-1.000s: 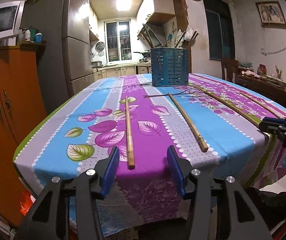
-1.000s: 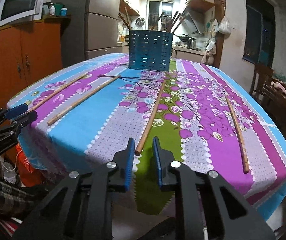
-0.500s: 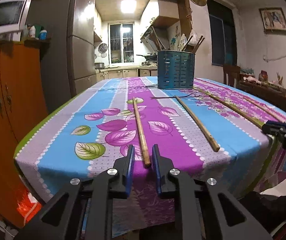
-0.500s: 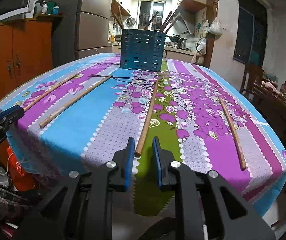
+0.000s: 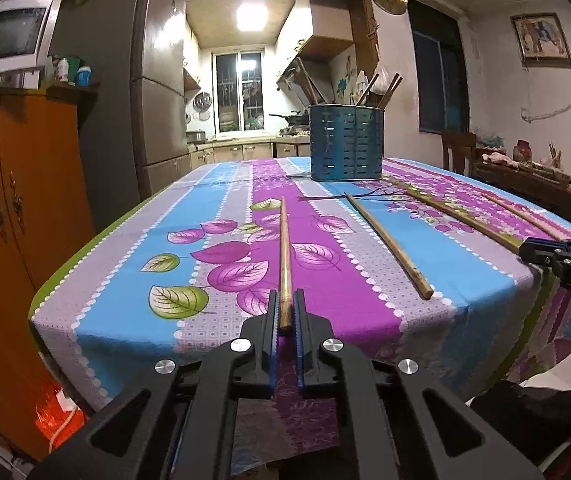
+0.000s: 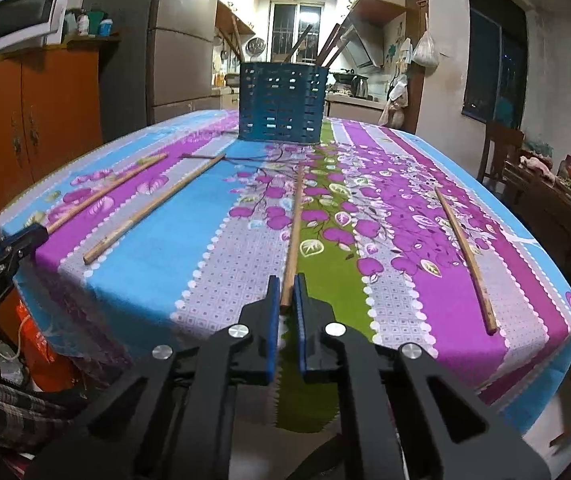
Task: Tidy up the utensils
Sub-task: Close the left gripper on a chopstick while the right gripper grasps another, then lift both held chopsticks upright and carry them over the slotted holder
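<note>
Four chopsticks (image 6: 293, 232) flat before holder (image 6: 281, 102)

- Left gripper (image 5: 285, 312): black angular plastic frame, blue ribbed finger pads (image 5: 272, 320), four silver round screw heads.
- Right gripper (image 6: 285, 296): identical black frame, blue pads, silver screws, triangular cut-outs.

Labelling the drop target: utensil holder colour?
Dark teal-blue, with rows of slot perforations. The utensil holder shows best in the right wrist view.
</note>
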A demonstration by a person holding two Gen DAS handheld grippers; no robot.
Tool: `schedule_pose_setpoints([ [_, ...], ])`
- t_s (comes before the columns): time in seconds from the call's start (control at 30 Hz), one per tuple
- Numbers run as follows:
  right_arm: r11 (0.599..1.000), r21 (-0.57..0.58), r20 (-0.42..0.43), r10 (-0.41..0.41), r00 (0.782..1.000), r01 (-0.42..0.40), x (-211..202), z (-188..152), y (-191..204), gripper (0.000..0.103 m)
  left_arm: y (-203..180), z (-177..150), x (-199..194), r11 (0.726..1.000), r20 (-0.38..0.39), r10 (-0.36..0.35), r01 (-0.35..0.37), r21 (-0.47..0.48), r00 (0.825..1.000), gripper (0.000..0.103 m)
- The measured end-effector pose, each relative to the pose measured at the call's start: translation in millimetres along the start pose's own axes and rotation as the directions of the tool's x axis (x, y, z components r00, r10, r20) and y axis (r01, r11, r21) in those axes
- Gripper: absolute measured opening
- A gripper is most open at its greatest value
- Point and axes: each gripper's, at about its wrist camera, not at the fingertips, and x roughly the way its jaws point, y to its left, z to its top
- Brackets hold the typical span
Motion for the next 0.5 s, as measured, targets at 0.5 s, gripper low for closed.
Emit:
schedule_pose_setpoints([
  [0.5, 0.999, -0.045, 0.2, 0.022, 0.98, -0.013, -37, 46, -10, 0.005, 5, 56, -27, 1.0, 0.082, 0.007, -0.007, 0.002, 0.997, 0.008],
])
